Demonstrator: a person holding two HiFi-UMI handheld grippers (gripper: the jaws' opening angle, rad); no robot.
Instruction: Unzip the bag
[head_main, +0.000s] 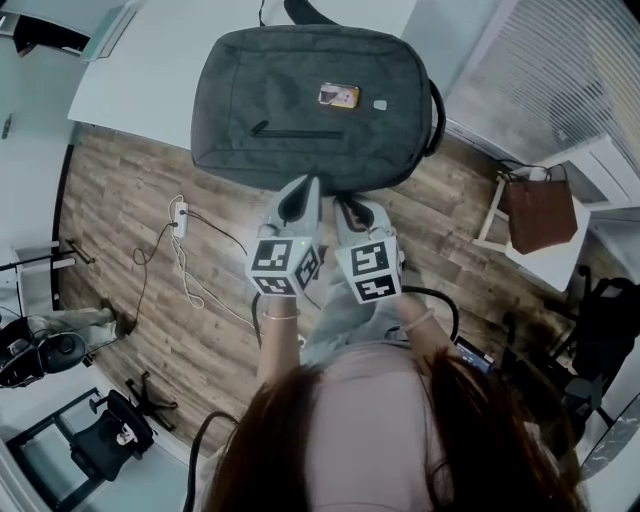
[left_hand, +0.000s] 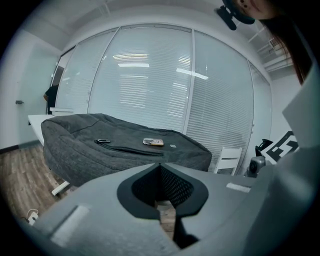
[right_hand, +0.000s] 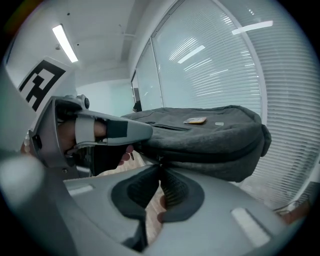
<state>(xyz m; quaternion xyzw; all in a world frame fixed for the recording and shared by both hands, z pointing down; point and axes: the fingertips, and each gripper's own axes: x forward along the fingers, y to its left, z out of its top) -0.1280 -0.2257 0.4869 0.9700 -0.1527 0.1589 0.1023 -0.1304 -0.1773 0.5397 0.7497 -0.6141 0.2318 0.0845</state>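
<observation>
The grey bag (head_main: 310, 100) lay flat on the white tabletop (head_main: 150, 70), its near edge overhanging the wooden floor (head_main: 120, 220). The left hand-held gripper (head_main: 304, 188) and right hand-held gripper (head_main: 347, 206), both closed and empty, hung side by side just near of that edge, with open floor to either side.
</observation>
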